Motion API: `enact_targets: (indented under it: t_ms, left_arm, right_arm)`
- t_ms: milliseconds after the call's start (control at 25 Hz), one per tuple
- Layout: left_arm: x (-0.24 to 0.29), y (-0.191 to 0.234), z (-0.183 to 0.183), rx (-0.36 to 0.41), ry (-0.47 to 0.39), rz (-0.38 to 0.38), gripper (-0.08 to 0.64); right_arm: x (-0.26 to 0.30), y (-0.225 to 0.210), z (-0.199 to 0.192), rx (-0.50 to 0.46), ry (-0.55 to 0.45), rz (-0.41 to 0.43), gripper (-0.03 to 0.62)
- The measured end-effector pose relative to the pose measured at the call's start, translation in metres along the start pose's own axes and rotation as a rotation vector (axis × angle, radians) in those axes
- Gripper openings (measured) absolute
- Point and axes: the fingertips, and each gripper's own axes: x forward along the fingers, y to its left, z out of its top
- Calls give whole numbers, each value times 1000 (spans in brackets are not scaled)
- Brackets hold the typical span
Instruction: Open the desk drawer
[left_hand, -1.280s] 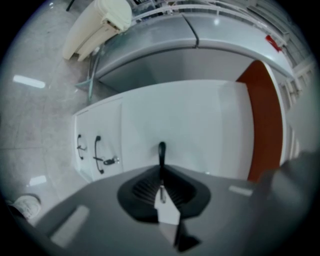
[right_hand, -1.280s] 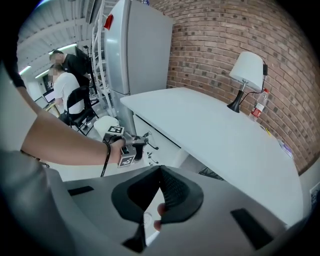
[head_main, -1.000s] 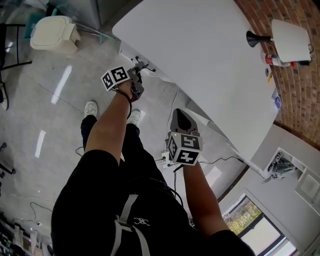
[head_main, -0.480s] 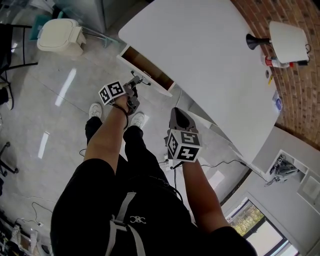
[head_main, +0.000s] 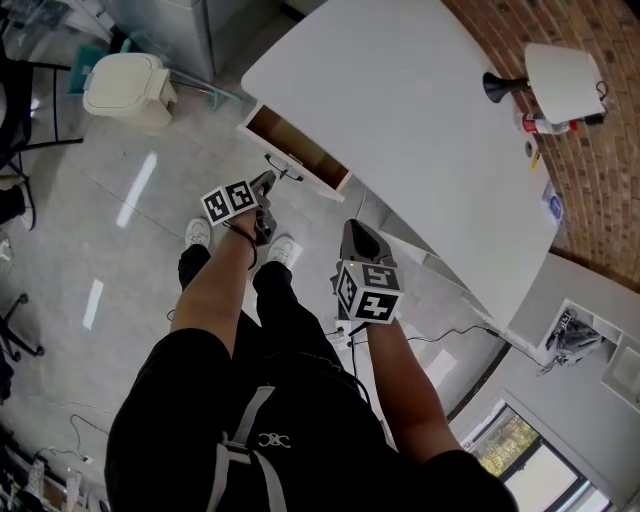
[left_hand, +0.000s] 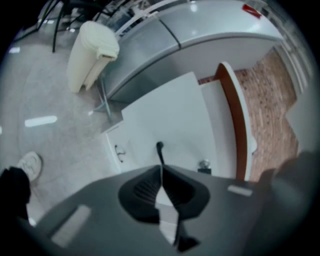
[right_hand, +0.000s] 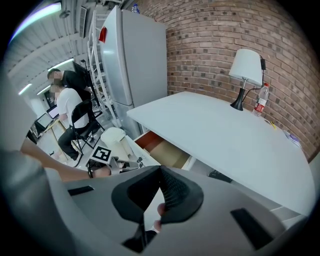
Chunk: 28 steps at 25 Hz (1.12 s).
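The white desk (head_main: 430, 130) has its drawer (head_main: 296, 150) pulled out at the front left corner, and the brown inside shows. The thin metal handle (head_main: 284, 168) sticks out from the white drawer front. My left gripper (head_main: 266, 181) is shut and empty, a little short of the handle and apart from it. In the left gripper view the jaws (left_hand: 160, 168) meet, with the handle (left_hand: 119, 151) far ahead. My right gripper (head_main: 358, 229) hangs shut below the desk edge, holding nothing. The right gripper view shows the open drawer (right_hand: 165, 151) beyond its closed jaws (right_hand: 161, 169).
A white lamp (head_main: 560, 72) and a bottle (head_main: 545, 122) stand at the desk's far side by the brick wall. A cream bin (head_main: 124, 84) sits on the floor to the left. Cables (head_main: 400, 325) run under the desk. Two people (right_hand: 70, 100) are far behind by a fridge (right_hand: 137, 55).
The drawer has gone from closed to pulled out. My left gripper drew back toward me with the handle, then came off it. The right gripper has barely moved.
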Motion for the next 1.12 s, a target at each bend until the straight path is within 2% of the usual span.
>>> enact_targets:
  t_ms: [40,200,320,440,600,840,960,1120]
  left_arm:
    - [-8,1,0,60,1,33,-3]
    - [-45,-21,4,321,27,109,-5]
    - [-73,-58,23,492,9,123,-6]
    - [-104,-100,41,619,-22,126,-6]
    - [-139,-158,61,752,-50,129,-6]
    - [-183,-231,85,876,-83,112,-5]
    - [-199,-266,93,968,-107,103,-5]
    - [-211,-312,102,1052,-152,85,-5]
  right_arm:
    - [-1,2,1,1,-4,3,-8]
    - [-6,14,10,2,-26,19,-8]
    - [-5,28,25,17,-60,40,-8]
    - [-9,42,40,52,-91,59,-8]
    - [-22,55,71,88,-155,77,-8]
    - [-50,70,122,140,-288,120,-8]
    - [-70,70,147,145,-366,115,-8]
    - [-100,63,179,144,-478,93,-8]
